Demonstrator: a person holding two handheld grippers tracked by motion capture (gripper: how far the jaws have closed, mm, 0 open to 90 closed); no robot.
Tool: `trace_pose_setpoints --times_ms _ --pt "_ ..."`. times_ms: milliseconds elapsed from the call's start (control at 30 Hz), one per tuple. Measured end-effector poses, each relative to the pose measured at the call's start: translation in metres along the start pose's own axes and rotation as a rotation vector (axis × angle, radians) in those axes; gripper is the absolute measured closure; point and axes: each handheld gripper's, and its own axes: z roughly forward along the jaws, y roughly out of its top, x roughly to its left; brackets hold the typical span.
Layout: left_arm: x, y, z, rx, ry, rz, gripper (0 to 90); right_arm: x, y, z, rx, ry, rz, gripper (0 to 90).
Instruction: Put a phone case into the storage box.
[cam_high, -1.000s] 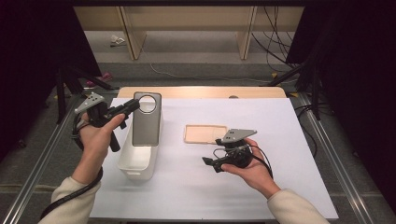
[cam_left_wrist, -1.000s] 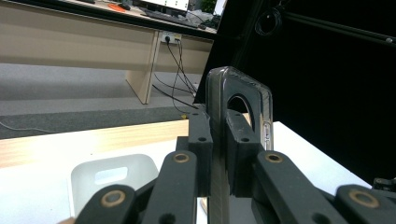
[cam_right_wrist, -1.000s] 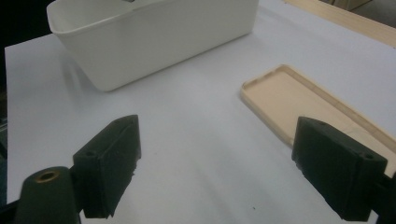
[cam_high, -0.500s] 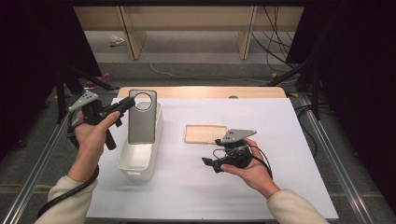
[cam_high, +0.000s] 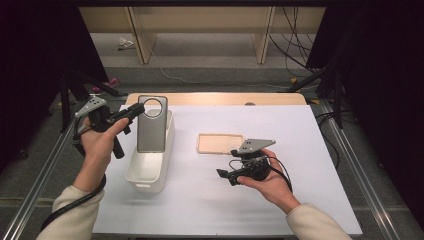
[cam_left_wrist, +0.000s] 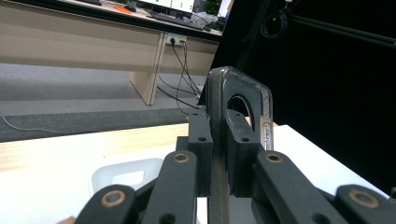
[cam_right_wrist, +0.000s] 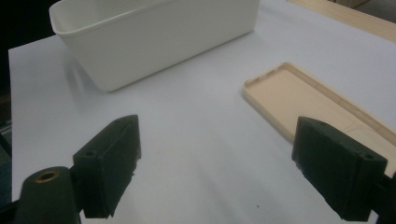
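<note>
Tilted upright since earlier, one grey case (cam_high: 151, 125) sits clamped in left tool (cam_high: 134, 112); right tool (cam_high: 223, 174) gapes empty

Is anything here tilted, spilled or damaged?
Nothing is spilled or broken. The grey phone case stands upright over the white bin, but the left gripper holds it there. The beige case lies flat.

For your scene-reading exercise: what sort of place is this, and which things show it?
Probably a lab or office recording station: a white-covered table fenced by metal rails, loose cables on grey carpet, and wooden desks carrying monitors behind.
</note>
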Motion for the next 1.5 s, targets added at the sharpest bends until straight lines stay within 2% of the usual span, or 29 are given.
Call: trace_pose_setpoints --times_ms 567,1000,1500 --pt "0.01 0.003 0.009 0.012 0.002 0.007 81.8 0.0 0.0 0.0 0.004 0.01 0.008 16.3" --pt "0.018 0.008 0.017 0.029 0.014 0.034 81.8 0.0 -0.001 0.0 0.004 0.013 0.01 16.3" --pt "0.025 0.008 0.028 0.033 0.019 0.034 81.7 0.0 0.0 -0.001 0.002 0.011 0.007 16.3"
